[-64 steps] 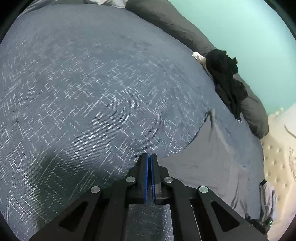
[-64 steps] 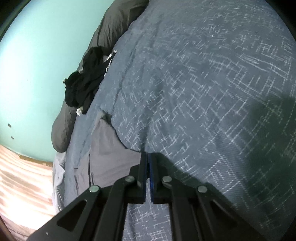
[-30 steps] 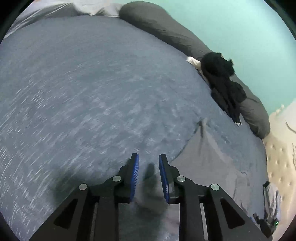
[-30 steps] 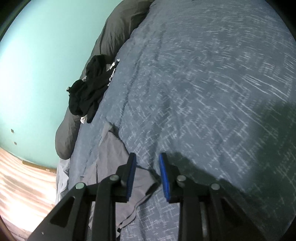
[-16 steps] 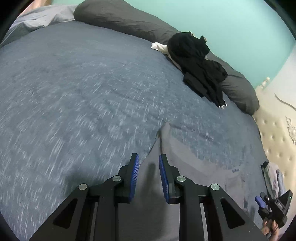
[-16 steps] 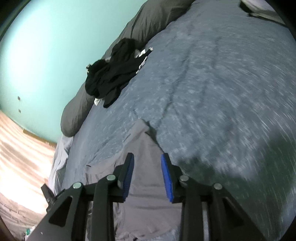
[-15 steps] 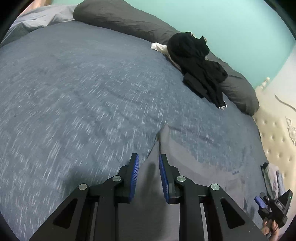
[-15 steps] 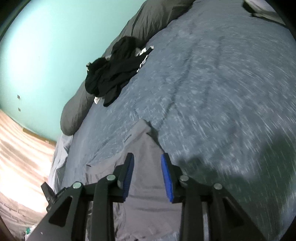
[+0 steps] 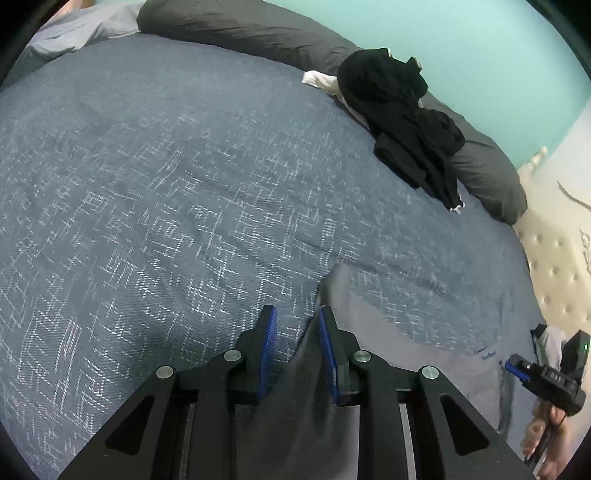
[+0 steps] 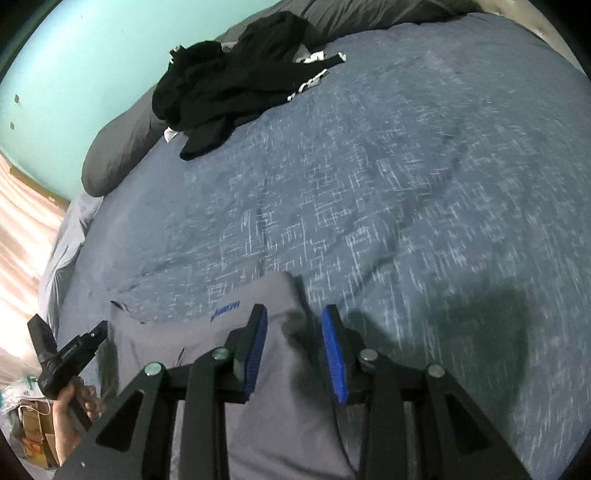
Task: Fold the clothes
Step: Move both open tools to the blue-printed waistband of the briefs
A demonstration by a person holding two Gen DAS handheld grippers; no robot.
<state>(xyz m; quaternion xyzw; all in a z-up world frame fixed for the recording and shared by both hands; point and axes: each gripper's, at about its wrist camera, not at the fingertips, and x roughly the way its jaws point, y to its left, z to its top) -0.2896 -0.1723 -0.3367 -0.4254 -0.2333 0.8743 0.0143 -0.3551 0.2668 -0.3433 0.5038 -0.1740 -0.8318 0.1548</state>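
A grey garment [image 9: 406, 350] lies flat on the blue patterned bedspread [image 9: 147, 184], one corner pointing up the bed. My left gripper [image 9: 295, 325] hovers open over that corner's left edge; nothing is between its blue pads. In the right wrist view the same garment [image 10: 177, 332] shows a small blue logo, and my right gripper [image 10: 293, 332] stands open above its right edge, empty. Each view catches the other gripper at its side: the right gripper [image 9: 515, 363] and the left gripper [image 10: 99, 328], each held in a hand.
A heap of black clothes [image 9: 399, 110] [image 10: 229, 81] rests on a long dark grey pillow [image 9: 240, 26] against the teal wall. A cream tufted headboard [image 9: 554, 273] stands on the right. Wooden floor [image 10: 22, 221] and a cardboard box [image 10: 33, 435] lie past the bed's edge.
Both grippers, shut on the grey garment's edge two seconds ago, have opened and let it go. Both have since swung over the flat garment, bringing the black heap nearer the middle of each view.
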